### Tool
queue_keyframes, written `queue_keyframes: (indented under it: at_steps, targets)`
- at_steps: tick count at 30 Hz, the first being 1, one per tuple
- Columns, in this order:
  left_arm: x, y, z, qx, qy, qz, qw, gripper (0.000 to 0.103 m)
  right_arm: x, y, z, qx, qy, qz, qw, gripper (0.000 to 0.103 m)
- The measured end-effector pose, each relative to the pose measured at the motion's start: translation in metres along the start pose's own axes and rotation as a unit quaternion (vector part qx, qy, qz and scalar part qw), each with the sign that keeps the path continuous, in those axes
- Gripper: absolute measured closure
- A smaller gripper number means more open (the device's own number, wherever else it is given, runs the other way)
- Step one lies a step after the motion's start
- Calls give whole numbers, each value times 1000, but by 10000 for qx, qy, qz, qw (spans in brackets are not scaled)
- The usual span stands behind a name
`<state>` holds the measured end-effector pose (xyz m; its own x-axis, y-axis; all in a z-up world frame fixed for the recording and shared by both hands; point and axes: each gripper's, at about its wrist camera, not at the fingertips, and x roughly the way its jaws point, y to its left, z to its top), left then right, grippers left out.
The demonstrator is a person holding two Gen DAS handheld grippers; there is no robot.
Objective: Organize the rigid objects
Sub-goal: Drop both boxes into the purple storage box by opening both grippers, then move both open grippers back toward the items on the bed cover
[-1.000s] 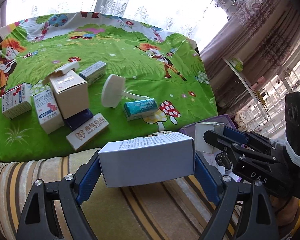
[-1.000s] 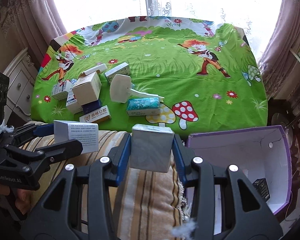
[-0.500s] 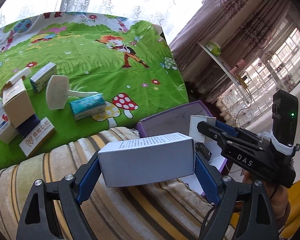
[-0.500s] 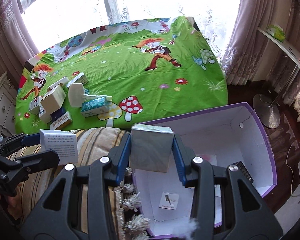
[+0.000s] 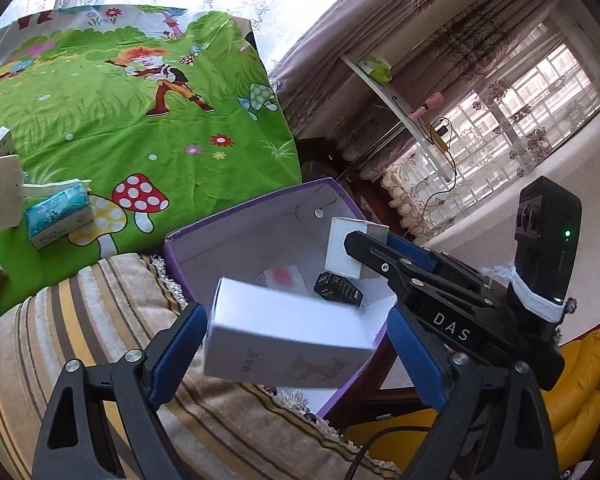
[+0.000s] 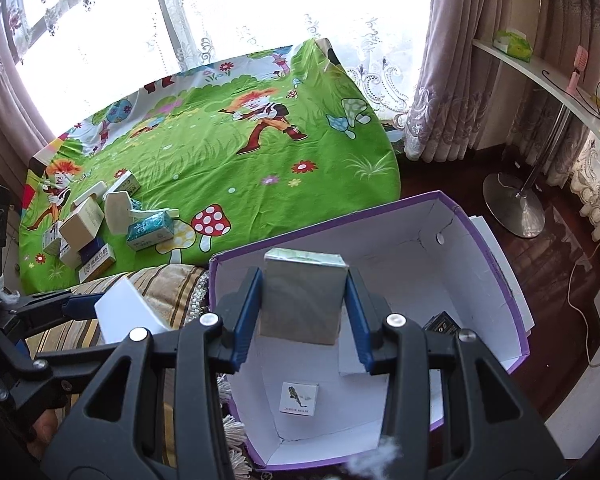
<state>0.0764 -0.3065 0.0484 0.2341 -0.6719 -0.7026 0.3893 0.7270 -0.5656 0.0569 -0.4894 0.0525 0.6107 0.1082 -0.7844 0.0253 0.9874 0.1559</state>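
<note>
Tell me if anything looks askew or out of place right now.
The white carton sits tilted between the left gripper's jaws, which have just been opening; neither pad seems to press it, above the purple box's rim.

Home, bedroom-like room. Bed (image 6: 228,152) under bright cartoon sheet with mushrooms and flowers. Lace sheers and heavy mauve curtains (image 6: 452,60) at sunny window. Striped cushion (image 5: 100,320) at bed's near edge. White wall shelf (image 6: 540,76), dark wood floor (image 6: 440,176).
</note>
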Motion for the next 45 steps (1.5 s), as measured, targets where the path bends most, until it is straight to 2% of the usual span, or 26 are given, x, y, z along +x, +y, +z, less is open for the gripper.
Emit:
queue_keyframes:
  at_steps: [1,5,9,15,18,24,37,45]
  targets:
    - [0,0,0,-20,-23,-15,10000,7,0,-2,0,30,-7,4,10000,56]
    - [-5,1,1,120,-155,18,9998,7,-2,-5,1,82,-46,-21,10000,42]
    - [-12,5,2,116,-288,6,9995,7,-6,-3,3,62,-112,-55,9999,37]
    - [-25,4,-1,416,-496,179,9977,7,-11,7,6,-122,-181,-222,9995,37]
    - [-30,4,-2,607,-502,378,9962,7,-10,10,6,-121,-172,-127,9997,36]
    - [-48,15,-5,641,-716,634,9933,7,-10,21,7,-210,-151,-86,9996,36]
    - [-75,53,-11,186,-900,669,9935,8,-11,46,10,-372,-121,2,9992,31]
    - [-108,86,-24,-144,-1153,955,9886,11,-1,65,8,-521,-9,154,9985,30]
